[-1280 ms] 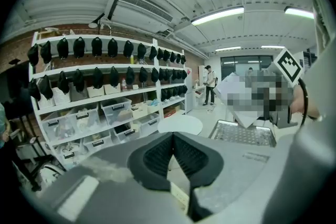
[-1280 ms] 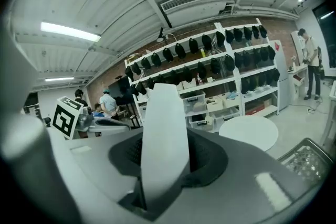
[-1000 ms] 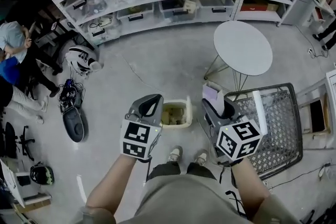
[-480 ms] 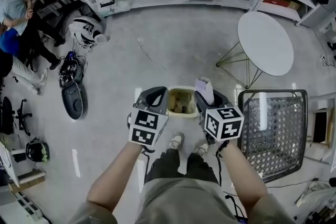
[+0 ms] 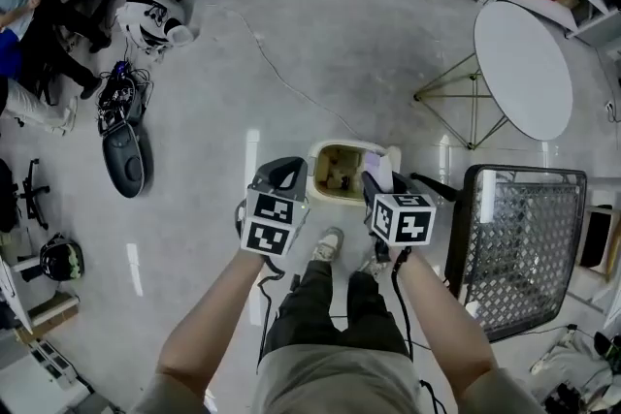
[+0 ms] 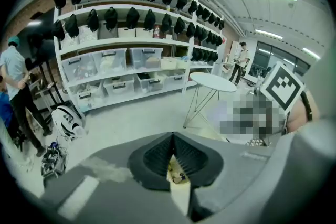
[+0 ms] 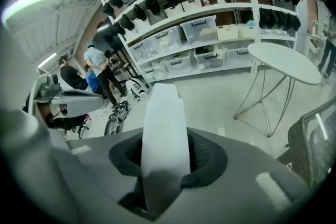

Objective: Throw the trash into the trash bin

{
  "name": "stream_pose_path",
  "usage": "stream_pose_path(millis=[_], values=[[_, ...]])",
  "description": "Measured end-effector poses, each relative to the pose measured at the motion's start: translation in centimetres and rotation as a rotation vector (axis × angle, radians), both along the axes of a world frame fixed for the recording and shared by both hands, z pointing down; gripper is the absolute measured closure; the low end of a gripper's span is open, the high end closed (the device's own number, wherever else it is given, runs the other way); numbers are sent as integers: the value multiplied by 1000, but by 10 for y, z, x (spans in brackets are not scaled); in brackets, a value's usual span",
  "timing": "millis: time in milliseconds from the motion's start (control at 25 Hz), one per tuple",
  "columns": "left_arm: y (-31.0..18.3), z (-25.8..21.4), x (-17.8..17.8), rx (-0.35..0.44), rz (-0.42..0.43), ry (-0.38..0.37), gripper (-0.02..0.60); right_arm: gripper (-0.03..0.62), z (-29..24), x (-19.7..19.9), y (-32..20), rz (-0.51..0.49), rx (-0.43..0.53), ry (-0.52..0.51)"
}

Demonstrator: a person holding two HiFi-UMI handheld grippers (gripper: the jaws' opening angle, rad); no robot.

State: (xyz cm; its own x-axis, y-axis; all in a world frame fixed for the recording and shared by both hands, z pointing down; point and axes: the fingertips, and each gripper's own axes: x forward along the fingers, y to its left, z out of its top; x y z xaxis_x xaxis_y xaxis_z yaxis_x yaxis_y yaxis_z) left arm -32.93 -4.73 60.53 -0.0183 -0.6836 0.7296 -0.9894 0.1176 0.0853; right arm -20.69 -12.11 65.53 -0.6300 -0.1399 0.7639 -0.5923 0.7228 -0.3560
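Hovering at the three o'clock rim of the trash bin (image 5: 340, 172), the right gripper (image 5: 375, 179) is clamping a white strip of trash (image 7: 164, 128), while the left gripper (image 5: 282, 174), jaws together and empty, is idling at nine o'clock. Released here, the light strip risks fluttering outside the rim.

One trash bin (image 5: 313, 172), one table (image 5: 522, 68)

I've lowered the left gripper (image 5: 281, 173) and right gripper (image 5: 375, 183) close to the trash bin (image 5: 315, 160); the white strip (image 5: 385, 168) now overlaps its right rim.
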Motion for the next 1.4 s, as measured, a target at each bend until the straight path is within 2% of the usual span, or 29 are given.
stream_pose_path(millis=[360, 640, 760, 1120, 1400], values=[[12, 86, 2, -89, -33, 111, 580, 439, 97, 2, 7, 69, -33, 157], [20, 108, 4, -118, -45, 142, 580, 426, 132, 1, 6, 118, -71, 185], [24, 115, 5, -133, -41, 135, 580, 377, 142, 4, 1, 168, -66, 190], [34, 122, 9, -146, -35, 148, 580, 378, 143, 14, 16, 153, -67, 199], [36, 98, 6, -113, -35, 136, 580, 421, 101, 7, 15, 133, -36, 126]])
